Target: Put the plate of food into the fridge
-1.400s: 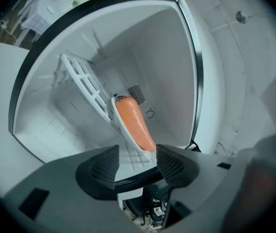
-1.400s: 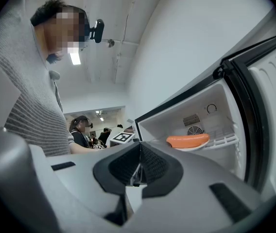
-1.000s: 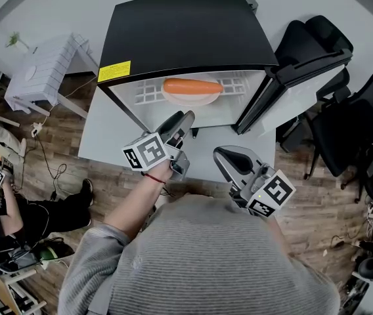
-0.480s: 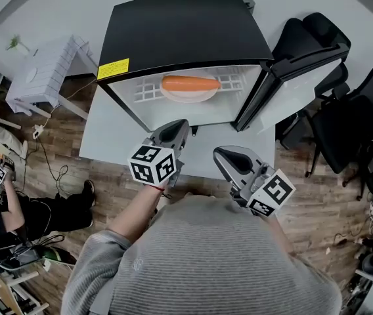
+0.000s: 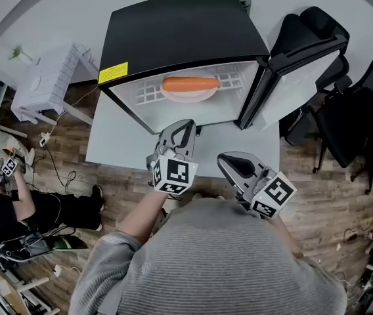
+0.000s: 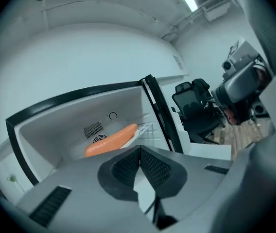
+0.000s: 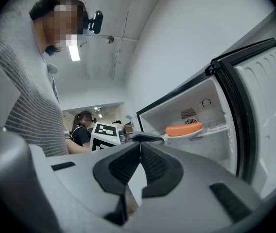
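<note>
Plate [image 5: 190, 98] with sausage [image 5: 190, 83]: inside fridge [image 5: 173, 31], 12 o'clock. Likely stiff, breakable, topping roll-prone; take by near rim, keep level. Left claw [image 5: 187, 126], right claw [image 5: 230, 160]: closed, empty.

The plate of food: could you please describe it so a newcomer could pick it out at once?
Find the black-topped fridge with its door open. On the white wire shelf inside sits a pale plate, the only thing on it, carrying one long orange sausage.
</note>
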